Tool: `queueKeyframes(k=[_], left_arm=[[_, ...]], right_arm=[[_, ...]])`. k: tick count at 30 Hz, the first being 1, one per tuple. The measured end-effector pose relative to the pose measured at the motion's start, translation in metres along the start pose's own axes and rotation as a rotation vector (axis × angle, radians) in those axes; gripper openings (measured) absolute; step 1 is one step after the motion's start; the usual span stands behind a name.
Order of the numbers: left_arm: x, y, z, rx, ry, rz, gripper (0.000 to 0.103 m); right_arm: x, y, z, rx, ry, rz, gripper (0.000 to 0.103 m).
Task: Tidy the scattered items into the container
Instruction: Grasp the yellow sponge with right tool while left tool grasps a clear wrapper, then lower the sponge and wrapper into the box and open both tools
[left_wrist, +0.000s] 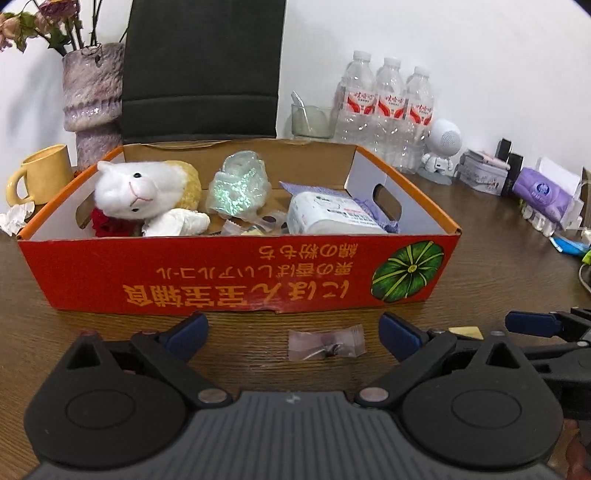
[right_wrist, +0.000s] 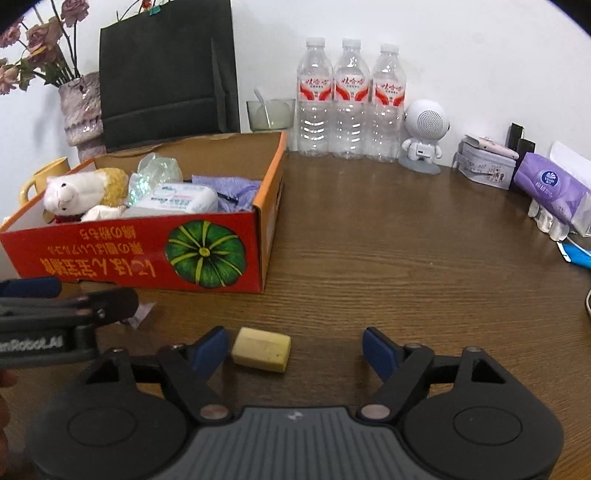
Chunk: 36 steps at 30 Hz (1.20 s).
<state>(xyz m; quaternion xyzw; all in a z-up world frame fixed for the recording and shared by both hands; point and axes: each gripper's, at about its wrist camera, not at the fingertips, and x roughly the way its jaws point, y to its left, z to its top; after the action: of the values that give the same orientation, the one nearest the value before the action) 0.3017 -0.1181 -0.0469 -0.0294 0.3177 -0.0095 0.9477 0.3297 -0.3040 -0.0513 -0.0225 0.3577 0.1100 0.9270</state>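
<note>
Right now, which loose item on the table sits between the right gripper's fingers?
The pale yellow block, close to the right gripper's left finger. The other loose item, a clear wrapper, lies ahead of the left gripper.

White wall (right_wrist: 461, 55) behind a dark wood-grain table (right_wrist: 406, 258).

Red box (left_wrist: 236, 273): upside-down Japanese print w/ pumpkin pic. Left hand-held gripper (right_wrist: 22, 345) side: partial "...nRobot.AI". Bottle labels (right_wrist: 352, 90) unreadable.

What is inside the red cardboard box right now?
The red box holds a white plush animal, a shiny crinkled bag, a white wipes pack on purple cloth, and small wrappers. Whatever lies underneath is covered.
</note>
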Motion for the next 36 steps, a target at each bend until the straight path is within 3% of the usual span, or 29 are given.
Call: queueKeyframes(k=[2,7,8,9,10,11,16,28,36], left_arm=[[0.004,-0.004,-0.002,0.01,0.013,0.008,0.097],[0.011,-0.01,-0.004,0.007,0.049,0.025,0.073],[0.011,-0.011,-0.005,0.017,0.045,0.038,0.07],[0.011,-0.013,-0.006,0.036,0.04,0.053,0.059],[0.01,-0.014,-0.008,0.05,0.03,0.054,0.047],[0.009,-0.015,-0.008,0.054,0.025,0.043,0.042],[0.003,-0.015,-0.009,0.068,0.005,0.005,0.023],[-0.011,-0.005,-0.01,0.075,-0.044,-0.021,0.015],[-0.038,0.005,-0.009,0.059,-0.08,-0.101,0.009]], right_arm=[[-0.001,0.003,-0.002,-0.02,0.003,0.02,0.078],[-0.005,0.012,-0.005,-0.065,-0.011,0.034,0.062],[-0.006,0.011,-0.005,-0.064,-0.013,0.041,0.056],[-0.007,0.011,-0.005,-0.063,-0.016,0.048,0.051],[-0.008,0.011,-0.005,-0.064,-0.019,0.048,0.036],[-0.009,0.011,-0.005,-0.06,-0.022,0.051,0.032],[-0.01,0.009,-0.006,-0.059,-0.027,0.06,0.032],[-0.012,0.011,-0.007,-0.062,-0.041,0.069,0.032],[-0.026,0.012,-0.002,-0.046,-0.09,0.088,0.032]])
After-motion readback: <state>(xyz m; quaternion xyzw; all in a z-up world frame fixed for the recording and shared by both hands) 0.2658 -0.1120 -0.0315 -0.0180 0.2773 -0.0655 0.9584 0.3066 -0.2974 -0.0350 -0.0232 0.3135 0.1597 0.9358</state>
